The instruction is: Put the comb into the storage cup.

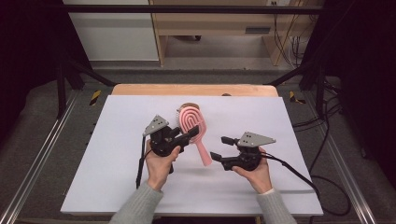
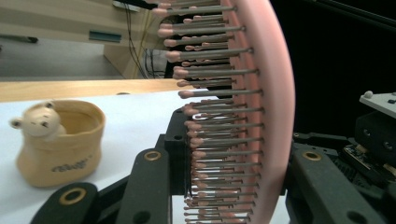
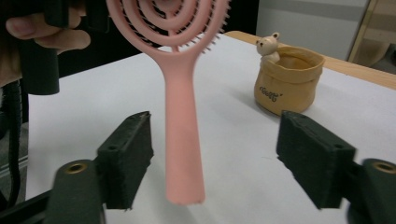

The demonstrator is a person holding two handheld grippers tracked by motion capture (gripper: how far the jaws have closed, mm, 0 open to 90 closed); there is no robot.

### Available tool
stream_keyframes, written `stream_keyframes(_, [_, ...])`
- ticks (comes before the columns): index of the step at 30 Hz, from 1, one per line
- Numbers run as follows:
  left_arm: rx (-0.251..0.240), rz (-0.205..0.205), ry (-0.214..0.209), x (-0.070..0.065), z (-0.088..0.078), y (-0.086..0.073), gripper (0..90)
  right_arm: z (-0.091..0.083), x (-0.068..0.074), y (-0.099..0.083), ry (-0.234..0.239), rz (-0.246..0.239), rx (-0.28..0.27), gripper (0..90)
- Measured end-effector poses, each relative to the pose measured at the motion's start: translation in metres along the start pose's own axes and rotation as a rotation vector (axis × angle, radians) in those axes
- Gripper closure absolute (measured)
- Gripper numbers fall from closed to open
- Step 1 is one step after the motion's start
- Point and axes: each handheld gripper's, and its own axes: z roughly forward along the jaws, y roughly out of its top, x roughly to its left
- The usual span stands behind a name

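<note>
We see the pink hairbrush (image 1: 195,126) lifted off the white table sheet (image 1: 116,154), its looped head toward the far side and its handle slanting down toward the near right. Our left gripper (image 1: 187,134) is clamped on the head: in the left gripper view the bristles (image 2: 219,126) run sideways between the two black jaws, one jaw against the bristle tips and the other behind the curved pink back. In the right gripper view the brush hangs with its handle (image 3: 183,140) pointing down between that gripper's jaws, nearer the left pad than the right, and neither pad touches it. So our right gripper (image 1: 220,148) is released, its jaws spread wide apart with the handle end in the gap; no earlier picture lets us say more of it. In the high view it sits just to the right of the handle tip. Our left hand (image 1: 159,163) and right hand (image 1: 254,171) come in from the near edge in grey sleeves. Farther back on the sheet stands a small tan fabric pouch (image 3: 288,79) with a little bear figure (image 3: 268,46) peeking over its rim, well apart from the brush.
</note>
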Motion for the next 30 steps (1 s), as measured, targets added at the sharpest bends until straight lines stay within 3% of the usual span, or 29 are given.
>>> stream_keyframes(5, [-0.010, 0.009, 0.021, 0.004, -0.007, 0.008, 62.5, -0.005, -0.010, -0.003, -0.019, 0.036, -0.003, 14.0])
stream_keyframes(25, [-0.018, 0.053, 0.067, 0.017, -0.027, 0.029, 62.4, -0.030, -0.034, -0.020, -0.062, 0.140, 0.004, 0.9])
stream_keyframes(30, [-0.016, 0.062, 0.072, 0.018, -0.031, 0.034, 62.4, -0.037, -0.037, -0.023, -0.065, 0.137, -0.003, 0.4])
